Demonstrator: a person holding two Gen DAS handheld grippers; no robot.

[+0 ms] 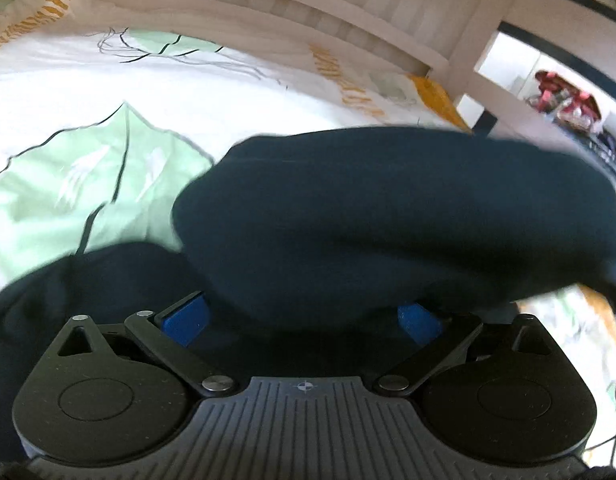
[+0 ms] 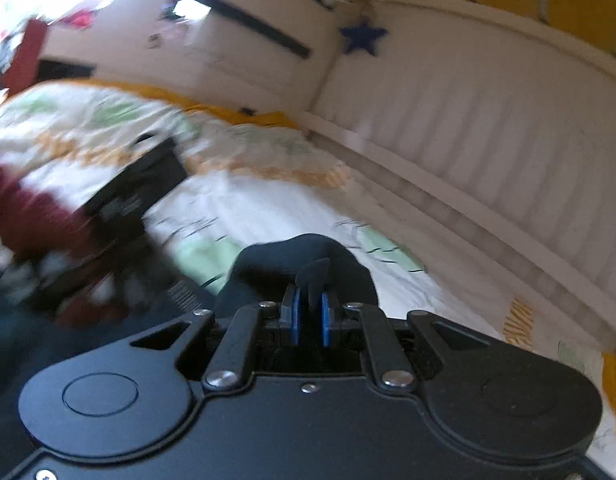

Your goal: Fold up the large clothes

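Two wrist views show a dark navy garment (image 1: pixel 388 216) being handled over a bed (image 1: pixel 108 80) covered by a white quilt with pale green leaf shapes.

In the left view the garment fills the frame from 9 o'clock round to 3 o'clock, bulging in a thick rounded fold above the left tool (image 1: pixel 304 320). That tool's blue fingers (image 1: pixel 184 322) stand wide apart at 6 o'clock, with cloth heaped over and between them. Whether they press on the fabric cannot be told, because the cloth hides their tips.

In the right view the right tool (image 2: pixel 310 316) sits at 6 o'clock, its blue pads (image 2: pixel 295 314) drawn close and clenched on a bunched ridge of the same navy cloth (image 2: pixel 304 268), which rises in a small peak just beyond the tips. At 9 o'clock lie a dark red cloth (image 2: pixel 32 216) and a flat black object (image 2: pixel 140 184), both blurred. A white slatted bed rail (image 2: pixel 488 128) runs from 12 to 3 o'clock, with a blue star (image 2: pixel 362 36) on the wall near 12.

The garment looks soft, thick and limp, likely a knit or fleece. It should sag and drag under its own weight and will not hold a crease unaided. It is best taken at an edge or corner, a hem or a shoulder, one tool to each side, and not by a handful from the middle.
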